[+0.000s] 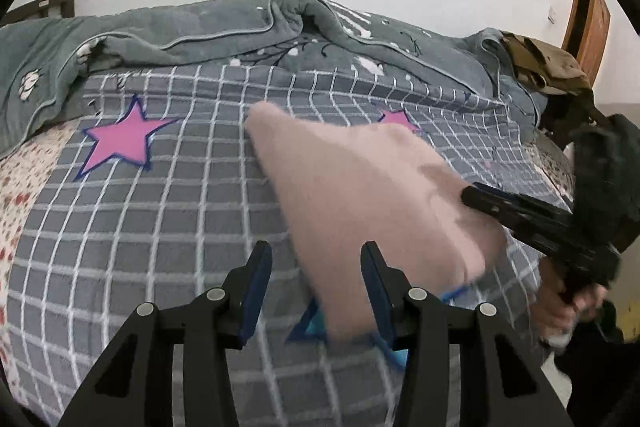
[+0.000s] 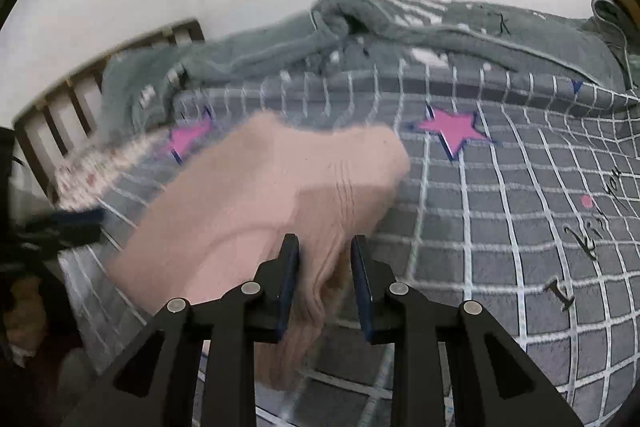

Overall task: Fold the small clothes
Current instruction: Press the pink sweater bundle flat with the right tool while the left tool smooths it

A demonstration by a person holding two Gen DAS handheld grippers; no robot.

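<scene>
Pink garment (image 1: pixel 360 183) on the checked bedspread (image 1: pixel 140 227), both grippers open and close to it.

Left wrist view: the left gripper (image 1: pixel 316 283) has its jaws apart and nothing pinched; the garment's near corner lies just at the right-hand jaw, and its long axis runs up and to the left, away from the jaws. The right gripper (image 1: pixel 480 195) sits over the garment's right edge, so it looks nearer to the cloth.
Right wrist view: the right gripper (image 2: pixel 326 275) has its jaws parted, with a bunched fold of the garment (image 2: pixel 280 179) between them; the pads seem not to press on it. The rest spreads ahead and to the left.
</scene>
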